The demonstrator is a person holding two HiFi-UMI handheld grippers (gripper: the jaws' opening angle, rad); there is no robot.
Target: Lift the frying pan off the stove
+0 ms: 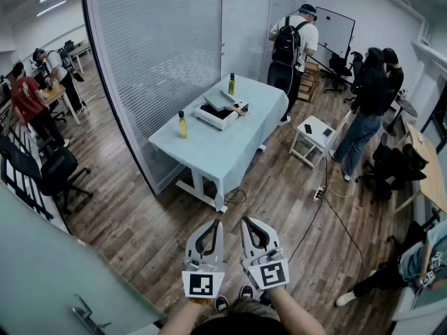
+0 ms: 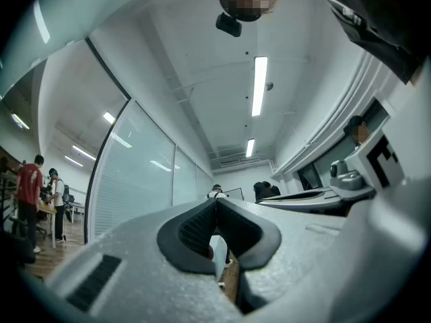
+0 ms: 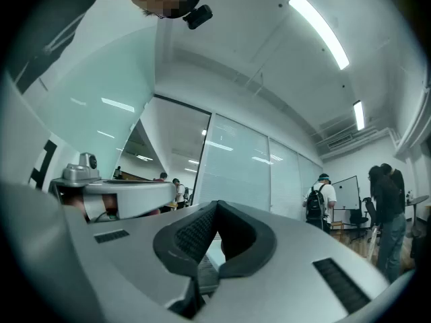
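Your left gripper (image 2: 215,202) has its jaws pressed fully together, the dark pads meeting tip to tip with nothing caught between them. Your right gripper (image 3: 215,206) is the same: closed and empty. Both tilt a little above level, so each gripper view looks past the closed tips at ceiling lights and the glass partition (image 1: 160,54), not at any work. In the head view you hold them side by side, close to your body and above the wooden floor (image 1: 279,208). I read that as a resting carry, since nothing within reach could be grasped.

The frying pan (image 1: 221,98) sits on the white stove (image 1: 213,116), on the far half of the pale blue surface (image 1: 209,155), well apart from you across the floor. A yellow bottle (image 1: 182,125) stands near the surface's left edge, and a second bottle (image 1: 231,84) stands beyond the stove. The pan's handle seems to stick out to the right, but it is too small to be sure.

The lift has not begun. You would need to walk up to the surface and open the jaws before either gripper could take the handle.
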